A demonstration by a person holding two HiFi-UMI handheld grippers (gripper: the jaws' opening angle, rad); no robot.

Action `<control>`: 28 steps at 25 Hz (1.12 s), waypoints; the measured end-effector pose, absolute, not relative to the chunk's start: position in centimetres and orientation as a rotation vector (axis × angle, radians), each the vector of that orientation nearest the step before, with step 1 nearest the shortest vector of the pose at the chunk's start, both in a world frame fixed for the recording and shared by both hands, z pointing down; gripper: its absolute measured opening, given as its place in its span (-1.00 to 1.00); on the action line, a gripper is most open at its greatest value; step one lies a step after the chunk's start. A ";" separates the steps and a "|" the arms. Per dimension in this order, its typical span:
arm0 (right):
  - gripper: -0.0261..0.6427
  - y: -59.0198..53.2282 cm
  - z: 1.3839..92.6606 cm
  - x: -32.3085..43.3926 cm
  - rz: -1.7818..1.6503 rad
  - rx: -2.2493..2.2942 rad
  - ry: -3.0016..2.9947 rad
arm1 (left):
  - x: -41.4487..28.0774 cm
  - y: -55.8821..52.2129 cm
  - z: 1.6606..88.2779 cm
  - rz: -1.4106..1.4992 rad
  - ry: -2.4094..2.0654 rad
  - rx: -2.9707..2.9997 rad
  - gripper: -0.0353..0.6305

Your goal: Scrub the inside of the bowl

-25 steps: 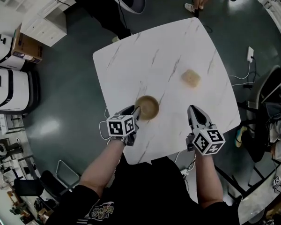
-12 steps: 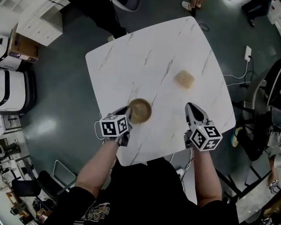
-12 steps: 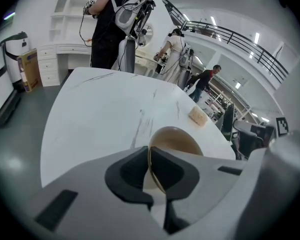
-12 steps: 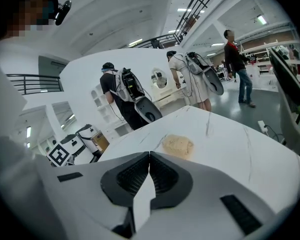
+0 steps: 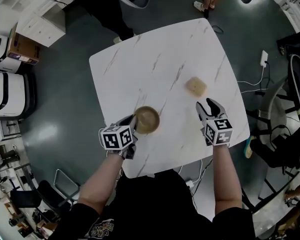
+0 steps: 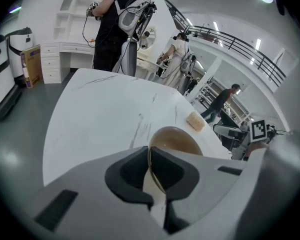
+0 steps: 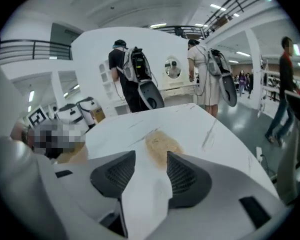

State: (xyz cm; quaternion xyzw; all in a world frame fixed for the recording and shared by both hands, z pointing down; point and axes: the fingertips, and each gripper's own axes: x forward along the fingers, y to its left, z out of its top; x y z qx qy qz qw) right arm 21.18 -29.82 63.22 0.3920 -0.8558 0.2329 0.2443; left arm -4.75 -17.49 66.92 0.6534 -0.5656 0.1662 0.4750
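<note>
Marble-veined white, the surface [image 5: 160, 59] carries just two things: a brown bowl [image 5: 146, 119] near its front left edge and a tan sponge [image 5: 195, 86] lying well apart from it on the right. The left gripper [image 5: 132, 121] has just closed its jaws on the near rim of the bowl, one pad inside the wall and one outside. This grip looks meant to pin the bowl against the surface so that it will not slide or spin when it is scrubbed. The bowl sits upright, and what shows of its inside looks empty. The right gripper [image 5: 210, 105] points at the sponge with its jaws partly apart, having just been opening. Nothing is between the pads yet, and the sponge lies just beyond the tips, in line with the gap, so picking it up seems to be the step in hand. Nothing stands between that gripper and the sponge, and the stretch from sponge to bowl is bare surface, with only the left gripper at the bowl's near rim to avoid. Beyond the far edge, people [image 7: 132, 79] wearing backpack-like gear stand on the dark floor [image 5: 80, 99]. A cardboard box [image 5: 24, 46] and a white cabinet [image 5: 45, 24] sit off to the left, all clear of the work.
</note>
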 end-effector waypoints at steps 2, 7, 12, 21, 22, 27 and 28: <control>-0.26 -31.3 64.2 21.0 0.523 1.024 -2.296 | -4.9 -17.4 66.6 0.400 -1.388 1.600 -0.83; -0.13 -33.8 65.9 19.7 0.329 0.878 -2.216 | -5.3 -16.8 66.1 0.394 -1.391 1.599 -0.83; -0.10 -35.3 67.3 19.0 0.205 0.770 -2.141 | -5.2 -16.1 65.4 0.391 -1.390 1.604 -0.83; -0.07 -37.1 68.3 18.6 0.044 0.597 -2.041 | -5.6 -14.7 64.5 0.398 -1.399 1.610 -0.83; -0.07 -37.2 68.6 18.6 0.038 0.571 -2.034 | -5.6 -14.5 64.6 0.396 -1.401 1.605 -0.83; -0.07 -37.6 69.5 18.5 0.027 0.502 -2.017 | -5.8 -14.0 64.5 0.388 -1.410 1.604 -0.83; -0.07 -37.7 69.5 18.5 0.042 0.509 -2.019 | -5.9 -14.0 64.4 0.387 -1.412 1.604 -0.83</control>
